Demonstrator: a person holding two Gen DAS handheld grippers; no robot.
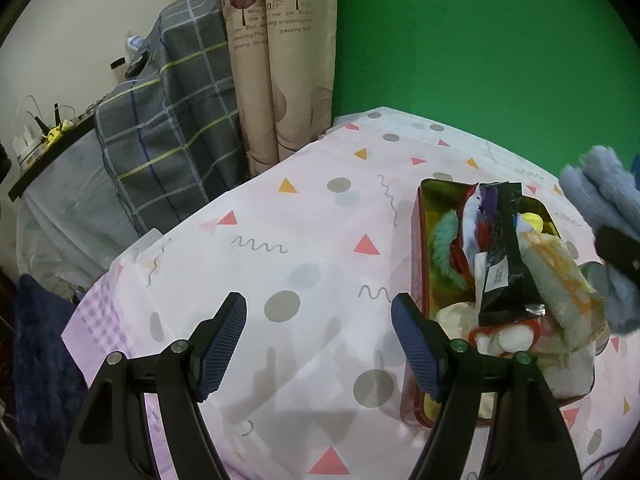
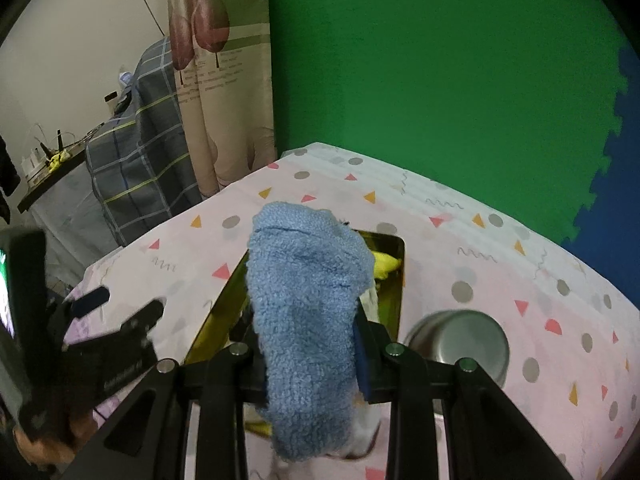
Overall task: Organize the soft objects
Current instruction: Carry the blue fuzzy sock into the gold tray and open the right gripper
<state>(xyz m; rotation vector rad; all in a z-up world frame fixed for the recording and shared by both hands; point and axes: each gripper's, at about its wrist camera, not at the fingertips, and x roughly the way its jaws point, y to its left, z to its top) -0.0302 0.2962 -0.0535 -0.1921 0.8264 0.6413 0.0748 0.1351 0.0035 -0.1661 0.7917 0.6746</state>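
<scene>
A blue terry cloth (image 2: 308, 300) hangs between the jaws of my right gripper (image 2: 308, 348), which is shut on it; its blue right pad (image 2: 362, 356) presses the cloth's side. The cloth hovers over a red tray with a gold inside (image 2: 394, 280). In the left wrist view the tray (image 1: 420, 240) holds a teal fluffy piece (image 1: 442, 248), a black packet (image 1: 504, 256), a yellow-white sponge cloth (image 1: 560, 276) and a white plush (image 1: 512, 336). The blue cloth (image 1: 600, 188) shows at the right edge. My left gripper (image 1: 318, 312) stands open over bare tablecloth, left of the tray.
A steel cup (image 2: 460, 340) stands just right of the tray. The table wears a pink cloth with triangles and dots (image 1: 304, 220). Behind its far left edge hang a patterned curtain (image 1: 276, 60) and a plaid cloth (image 1: 172, 120). A green backdrop (image 2: 440, 80) fills the back.
</scene>
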